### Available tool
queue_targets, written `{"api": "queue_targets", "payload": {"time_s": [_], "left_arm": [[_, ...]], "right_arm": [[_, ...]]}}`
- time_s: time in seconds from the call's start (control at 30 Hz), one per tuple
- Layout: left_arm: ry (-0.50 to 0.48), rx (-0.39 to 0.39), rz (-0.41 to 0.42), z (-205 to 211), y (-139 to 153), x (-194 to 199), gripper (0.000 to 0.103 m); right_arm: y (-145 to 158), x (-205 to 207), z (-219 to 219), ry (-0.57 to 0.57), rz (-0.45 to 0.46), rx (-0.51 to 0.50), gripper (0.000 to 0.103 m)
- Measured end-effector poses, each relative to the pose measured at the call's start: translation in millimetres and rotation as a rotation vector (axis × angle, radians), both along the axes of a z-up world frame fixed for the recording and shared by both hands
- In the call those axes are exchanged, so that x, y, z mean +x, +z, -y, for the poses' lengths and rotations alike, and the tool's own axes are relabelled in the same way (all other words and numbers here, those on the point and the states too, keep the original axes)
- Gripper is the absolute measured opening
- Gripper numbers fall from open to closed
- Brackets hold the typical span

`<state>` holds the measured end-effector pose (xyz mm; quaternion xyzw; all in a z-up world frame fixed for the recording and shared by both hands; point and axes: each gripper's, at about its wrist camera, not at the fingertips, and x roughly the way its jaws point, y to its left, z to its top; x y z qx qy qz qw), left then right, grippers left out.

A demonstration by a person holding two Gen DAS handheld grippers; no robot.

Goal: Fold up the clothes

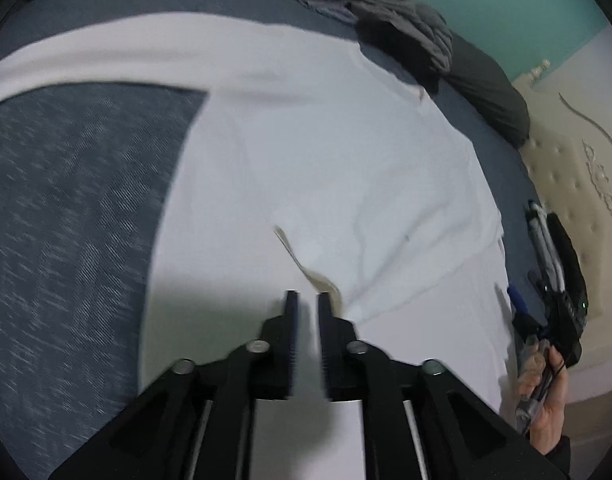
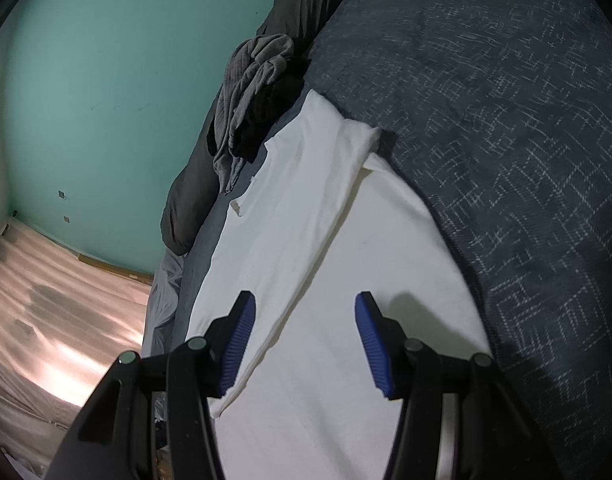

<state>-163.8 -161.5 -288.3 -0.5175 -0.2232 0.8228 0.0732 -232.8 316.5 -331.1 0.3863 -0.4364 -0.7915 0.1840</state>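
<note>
White shirt point(image 1: 325, 168) covers blue bedspread point(image 1: 66, 220) by teal wall point(image 2: 106, 80); left fingers point(image 1: 292, 312) nearly closed, right fingers point(image 2: 242, 332) spread.

matt white cloth shirt point(image 2: 306, 216); blanket point(image 2: 505, 120) seemingly rough woven.

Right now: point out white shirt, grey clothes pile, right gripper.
white shirt point(image 1: 345, 168), left wrist view, flat middle of fabric.
grey clothes pile point(image 2: 254, 92), right wrist view, crumpled top.
right gripper point(image 2: 304, 340), right wrist view, midway between fingertips.

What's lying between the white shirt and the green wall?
In the right wrist view, a crumpled grey garment and a dark pillow lie between the white shirt and the green wall.
</note>
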Motion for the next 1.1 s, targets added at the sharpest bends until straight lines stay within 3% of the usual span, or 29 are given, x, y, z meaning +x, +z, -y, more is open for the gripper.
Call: {"api": "queue_targets", "payload": {"time_s": [0.07,0.33,0.43,0.47,0.5,0.73,1.1], "left_arm": [[0.025,0.008,-0.024,4.1,1.7,-5.1,0.028],[0.018,-0.023,-0.067,-0.4,-12.0,-30.0,0.029],[0.028,-0.015,-0.067,-1.6,-19.1,-36.9,0.026],[0.026,-0.01,-0.072,-1.6,-18.9,-36.3,0.009],[0.022,-0.015,-0.075,-0.5,-17.9,-35.5,0.002],[0.05,-0.012,-0.129,18.4,1.8,-21.9,0.002],[0.056,-0.015,-0.1,23.4,-1.2,-19.1,0.002]], "right_arm": [[-1.1,-0.6,-0.3,-0.002,0.004,0.002,0.053],[-3.6,-1.9,4.5,0.008,0.015,0.018,0.053],[-3.7,-2.8,4.4,0.011,0.016,0.018,0.053],[-3.6,-3.2,3.9,0.012,0.017,0.016,0.053],[-3.5,-3.4,3.5,0.012,0.017,0.015,0.053],[-3.9,-3.9,2.7,0.012,0.021,0.015,0.053],[-5.9,-3.0,2.2,0.01,0.029,0.017,0.053]]}}
